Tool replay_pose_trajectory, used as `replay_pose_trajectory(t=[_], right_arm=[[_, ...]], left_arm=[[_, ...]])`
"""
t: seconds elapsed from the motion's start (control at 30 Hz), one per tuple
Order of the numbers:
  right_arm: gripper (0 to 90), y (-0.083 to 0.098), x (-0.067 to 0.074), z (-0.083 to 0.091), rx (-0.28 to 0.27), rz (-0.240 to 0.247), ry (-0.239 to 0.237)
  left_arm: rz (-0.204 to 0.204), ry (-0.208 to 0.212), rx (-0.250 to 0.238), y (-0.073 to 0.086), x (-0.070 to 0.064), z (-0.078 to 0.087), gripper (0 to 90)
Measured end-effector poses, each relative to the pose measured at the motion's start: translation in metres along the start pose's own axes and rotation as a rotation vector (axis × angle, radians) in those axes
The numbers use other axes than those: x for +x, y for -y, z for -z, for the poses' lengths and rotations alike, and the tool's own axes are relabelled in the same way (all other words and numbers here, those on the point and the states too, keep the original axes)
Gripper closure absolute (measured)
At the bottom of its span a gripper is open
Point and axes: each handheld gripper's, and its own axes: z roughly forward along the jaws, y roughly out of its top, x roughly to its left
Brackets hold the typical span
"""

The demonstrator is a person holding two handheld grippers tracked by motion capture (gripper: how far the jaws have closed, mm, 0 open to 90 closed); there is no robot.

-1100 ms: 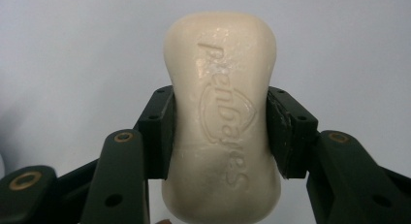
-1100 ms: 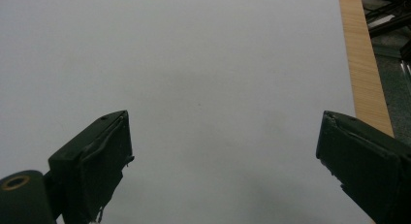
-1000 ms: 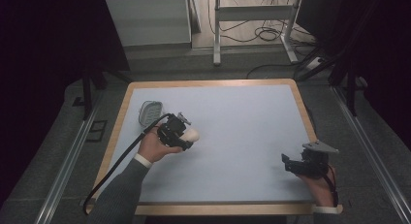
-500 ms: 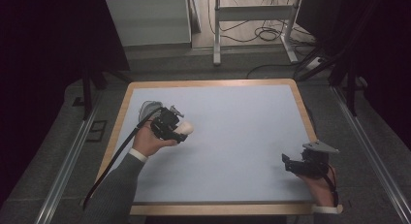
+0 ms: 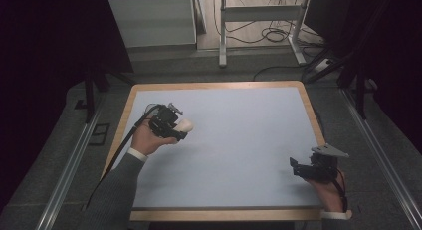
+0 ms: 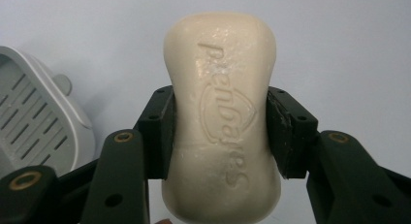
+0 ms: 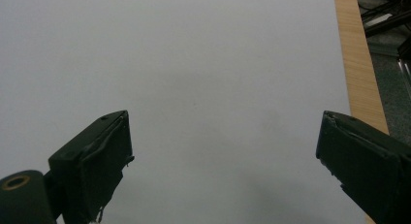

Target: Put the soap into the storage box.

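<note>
A cream bar of soap [image 6: 220, 132] with embossed lettering stands lengthwise between the jaws of my left gripper [image 6: 220, 136], which is shut on its narrow middle. In the high view the left gripper [image 5: 175, 127] hovers at the table's left side with the soap [image 5: 186, 125] sticking out to the right. A grey slotted soap dish [image 6: 34, 122] lies just left of and below the soap in the left gripper view. My right gripper [image 5: 297, 168] rests near the table's front right corner. Its jaws stand wide open around bare tabletop [image 7: 223, 161].
The table has a pale blue-grey top [image 5: 239, 140] and a wooden rim [image 5: 313, 115]. Dark floor, metal rails and a white frame with cables [image 5: 259, 26] lie beyond the far edge. The wooden rim [image 7: 358, 64] runs close to the right gripper.
My left gripper carried the soap up and to the left, toward the far left of the table over the soap dish. The right gripper stayed still.
</note>
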Motion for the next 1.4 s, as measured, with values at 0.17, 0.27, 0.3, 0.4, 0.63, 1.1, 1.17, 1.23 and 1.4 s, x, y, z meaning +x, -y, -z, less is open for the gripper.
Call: replay_pose_trajectory(t=[0.17,0.27,0.3,0.4,0.63,1.1,1.17,1.23,1.4], right_arm=[[5.7,0.000,0.000,0.001,-0.005,0.002,-0.001],[5.7,-0.001,0.000,0.001,-0.007,0.003,0.000],[5.7,-0.001,0.000,0.001,-0.007,0.003,0.001],[5.7,0.000,0.000,0.001,-0.006,0.002,0.000],[5.7,0.000,0.000,0.000,-0.002,0.002,-0.001],[5.7,0.000,0.000,0.001,-0.009,0.005,-0.002],[5.7,0.000,0.000,0.001,-0.010,0.003,-0.003],[5.7,0.000,0.000,0.001,-0.011,0.004,-0.003],[5.7,0.000,0.000,0.001,-0.009,0.002,-0.003]], left_arm=[[0.007,-0.011,-0.005,-0.001,0.003,0.003,49.5],[0.011,-0.013,-0.010,-0.003,0.006,0.006,49.5],[0.011,-0.015,-0.011,-0.003,0.006,0.006,49.5],[0.013,-0.019,-0.017,-0.005,0.008,0.008,49.5],[0.026,-0.033,-0.014,-0.007,0.015,0.010,49.5],[0.076,-0.060,-0.020,-0.011,0.036,0.011,49.5],[0.081,-0.059,-0.016,-0.011,0.039,0.010,49.5],[0.090,-0.060,-0.011,-0.012,0.042,0.009,49.5],[0.111,-0.064,0.002,-0.011,0.052,0.007,49.5]])
